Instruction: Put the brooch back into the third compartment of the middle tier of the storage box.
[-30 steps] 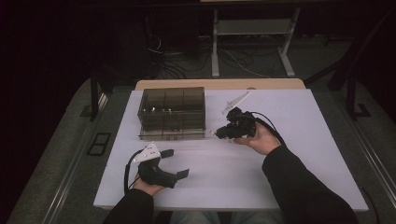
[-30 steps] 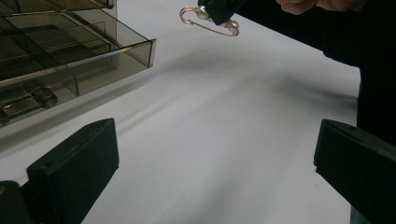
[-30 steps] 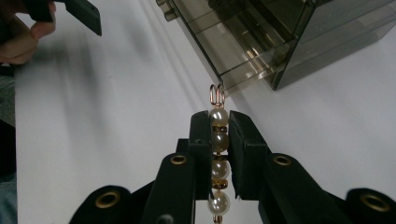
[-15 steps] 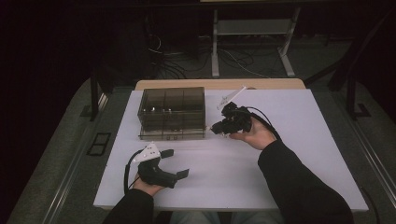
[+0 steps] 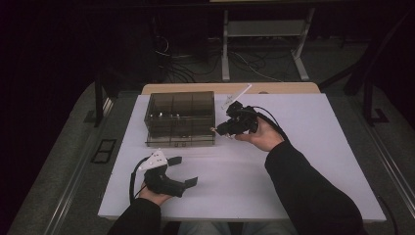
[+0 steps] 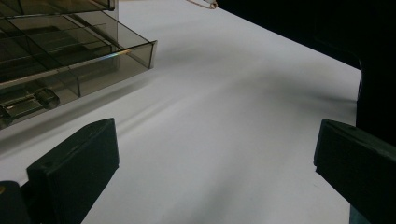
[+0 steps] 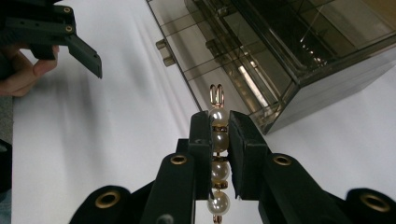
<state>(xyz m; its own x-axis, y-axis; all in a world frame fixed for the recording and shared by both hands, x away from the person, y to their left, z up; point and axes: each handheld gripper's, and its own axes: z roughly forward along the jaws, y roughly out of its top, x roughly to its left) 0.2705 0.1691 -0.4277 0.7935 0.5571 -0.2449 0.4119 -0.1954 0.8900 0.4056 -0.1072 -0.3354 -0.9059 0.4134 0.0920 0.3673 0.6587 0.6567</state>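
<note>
Left gripper (image 5: pixel 182 171) rests on the near left of the white table (image 5: pixel 303 171), jaws wide apart, nothing between them. In its own view the pads (image 6: pixel 74 172) frame bare table. Right gripper (image 5: pixel 216 130) is farther back, mid table, just right of the smoky clear drawer box (image 5: pixel 181 117). Its jaws are clamped on a pearl clip (image 7: pixel 218 140), a row of pearls on a gold bar, with the gold loop end poking out towards the box. Box's bottom drawer (image 6: pixel 93 60) is pulled out.
</note>
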